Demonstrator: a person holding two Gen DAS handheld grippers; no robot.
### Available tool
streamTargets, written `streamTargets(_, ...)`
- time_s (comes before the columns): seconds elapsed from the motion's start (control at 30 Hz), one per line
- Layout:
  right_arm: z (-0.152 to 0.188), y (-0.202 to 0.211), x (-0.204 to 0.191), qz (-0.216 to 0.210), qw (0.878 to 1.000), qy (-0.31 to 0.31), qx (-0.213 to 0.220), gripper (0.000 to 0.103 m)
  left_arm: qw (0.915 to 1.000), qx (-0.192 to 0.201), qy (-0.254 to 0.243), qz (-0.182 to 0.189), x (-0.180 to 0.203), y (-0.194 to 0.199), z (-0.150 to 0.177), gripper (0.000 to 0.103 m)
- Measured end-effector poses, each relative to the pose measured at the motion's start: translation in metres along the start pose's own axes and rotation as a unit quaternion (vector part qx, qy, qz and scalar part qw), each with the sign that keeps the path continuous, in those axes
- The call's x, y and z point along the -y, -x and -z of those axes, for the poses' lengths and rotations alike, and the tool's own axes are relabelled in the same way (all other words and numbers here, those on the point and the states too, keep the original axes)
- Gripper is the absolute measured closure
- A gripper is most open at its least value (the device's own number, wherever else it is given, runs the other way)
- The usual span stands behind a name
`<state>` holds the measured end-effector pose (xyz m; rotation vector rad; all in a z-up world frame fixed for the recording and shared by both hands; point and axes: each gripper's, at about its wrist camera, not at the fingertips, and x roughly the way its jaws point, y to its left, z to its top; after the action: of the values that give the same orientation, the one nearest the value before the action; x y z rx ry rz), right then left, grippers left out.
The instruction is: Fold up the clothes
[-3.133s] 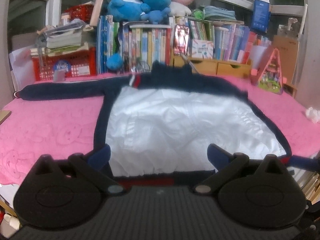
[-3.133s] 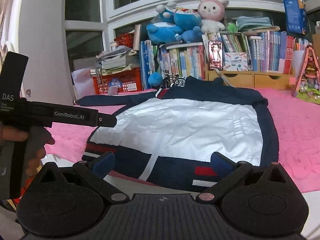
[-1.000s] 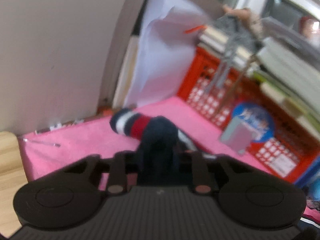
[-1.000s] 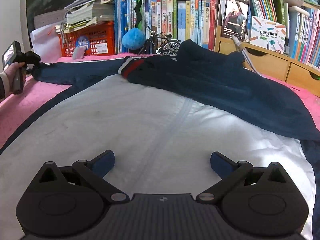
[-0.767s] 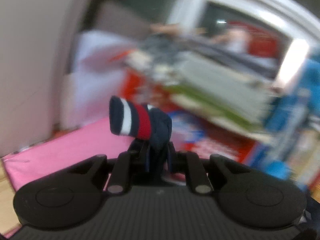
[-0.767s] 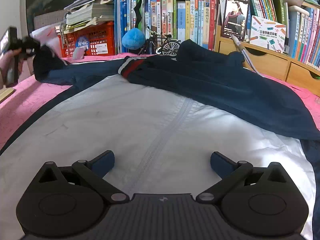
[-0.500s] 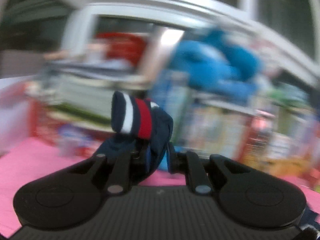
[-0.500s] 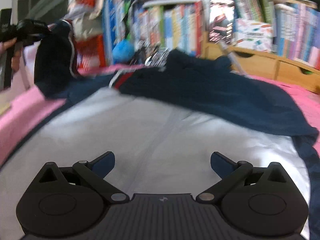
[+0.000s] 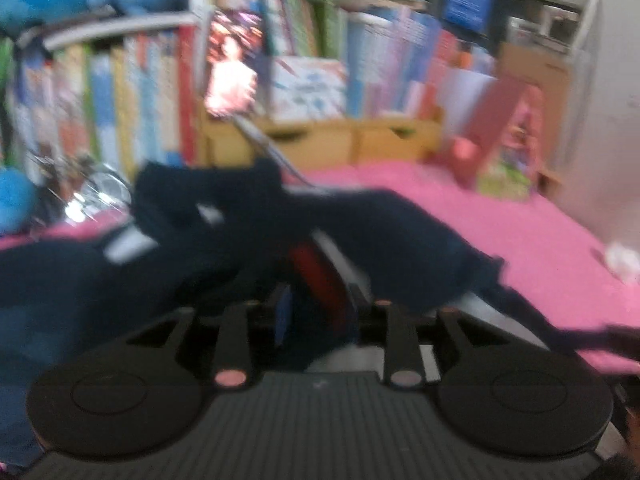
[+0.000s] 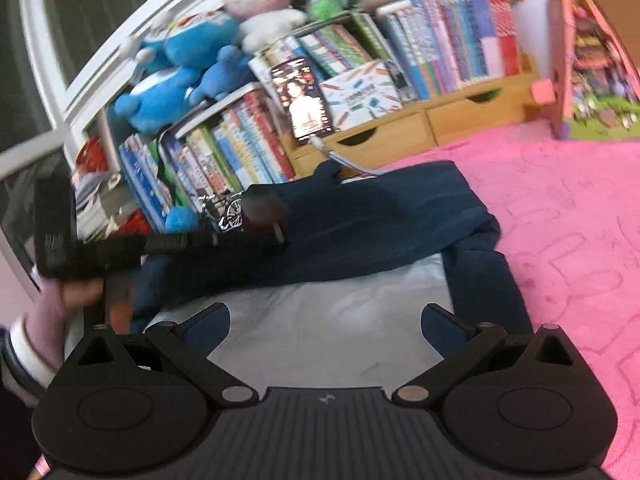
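Jacket (image 9: 224, 248) sleeve cuff sits between the left gripper's (image 9: 316, 316) opening jaws above the pink surface (image 9: 540, 240) in the left view, while the right view shows the right gripper (image 10: 326, 324) gaping empty, folding barely begun

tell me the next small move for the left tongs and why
Probably let the left tongs finish opening and draw back. The striped cuff is between the opening jaws, and the sleeve already lies across the jacket, so the fold looks placed.
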<state>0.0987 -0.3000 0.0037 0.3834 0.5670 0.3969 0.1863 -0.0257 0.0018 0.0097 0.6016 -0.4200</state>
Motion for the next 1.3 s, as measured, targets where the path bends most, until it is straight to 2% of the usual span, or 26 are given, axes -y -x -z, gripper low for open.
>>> streamTargets(0.03, -0.001, -0.004, 0.006, -0.002, 1.0, -0.016, -0.005, 0.0, 0.9999, -0.004, 0.0, 0.014, 0.0, 0.003, 0.005, 0.067)
streamTargets(0.13, -0.001, -0.015, 0.015, -0.012, 0.998, -0.05, -0.028, 0.0, 0.9999, 0.009, -0.009, 0.011, -0.003, 0.028, 0.014, 0.059)
streamTargets(0.2, -0.004, -0.024, 0.012, -0.019, 0.998, -0.048, -0.045, 0.0, 0.9993, 0.025, -0.025, -0.014, -0.01, 0.046, 0.018, 0.055)
streamTargets(0.23, -0.007, -0.029, 0.008, -0.023, 0.997, -0.04, -0.054, 0.0, 0.9984, 0.032, -0.032, -0.036, -0.016, 0.054, 0.017, 0.051)
streamTargets(0.33, -0.02, -0.049, -0.01, -0.033, 0.997, -0.007, -0.075, 0.0, 0.9929, 0.048, -0.038, -0.102, -0.039, 0.08, 0.018, 0.048)
streamTargets(0.47, -0.04, -0.088, -0.039, -0.024, 0.995, 0.044, -0.088, 0.0, 0.9838, 0.05, 0.011, -0.172, -0.084, 0.103, 0.027, 0.048)
streamTargets(0.57, -0.048, -0.123, -0.052, 0.003, 0.993, 0.066, -0.098, 0.0, 0.975, 0.048, 0.05, -0.211, -0.113, 0.117, 0.038, 0.048)
streamTargets(0.63, -0.05, -0.144, -0.058, 0.016, 0.991, 0.077, -0.106, 0.002, 0.9718, 0.041, 0.058, -0.225, -0.125, 0.121, 0.045, 0.047)
streamTargets(0.67, -0.048, -0.152, -0.06, 0.02, 0.99, 0.082, -0.112, 0.005, 0.9702, 0.037, 0.061, -0.231, -0.13, 0.122, 0.048, 0.047)
streamTargets(0.7, -0.047, -0.16, -0.062, 0.023, 0.989, 0.083, -0.121, 0.022, 0.9685, 0.033, 0.065, -0.238, -0.135, 0.124, 0.052, 0.047)
streamTargets(0.73, -0.045, -0.167, -0.061, 0.021, 0.987, 0.075, -0.138, 0.049, 0.9668, 0.029, 0.068, -0.245, -0.141, 0.125, 0.055, 0.047)
streamTargets(0.77, -0.045, -0.171, -0.06, 0.01, 0.986, 0.066, -0.153, 0.052, 0.9654, 0.027, 0.069, -0.25, -0.142, 0.127, 0.057, 0.047)
streamTargets(0.83, -0.048, -0.167, -0.062, -0.009, 0.984, 0.078, -0.159, 0.066, 0.9656, 0.029, 0.064, -0.25, -0.144, 0.131, 0.061, 0.044)
streamTargets(0.87, -0.051, -0.164, -0.064, -0.014, 0.983, 0.087, -0.159, 0.069, 0.9677, 0.033, 0.062, -0.242, -0.143, 0.134, 0.062, 0.042)
streamTargets(0.93, -0.059, -0.155, -0.065, -0.01, 0.984, 0.105, -0.147, 0.084, 0.9734, 0.041, 0.059, -0.217, -0.142, 0.138, 0.063, 0.04)
streamTargets(1.1, -0.094, -0.141, -0.064, 0.021, 0.985, 0.142, -0.092, 0.086, 0.9861, 0.052, 0.044, -0.152, -0.127, 0.142, 0.061, 0.035)
streamTargets(1.23, -0.122, -0.136, -0.051, 0.043, 0.989, 0.129, -0.05, 0.086, 0.9891, 0.042, 0.001, -0.141, -0.11, 0.133, 0.059, 0.035)
streamTargets(1.3, -0.132, -0.135, -0.041, 0.052, 0.991, 0.117, -0.034, 0.086, 0.9888, 0.038, -0.006, -0.144, -0.106, 0.128, 0.059, 0.034)
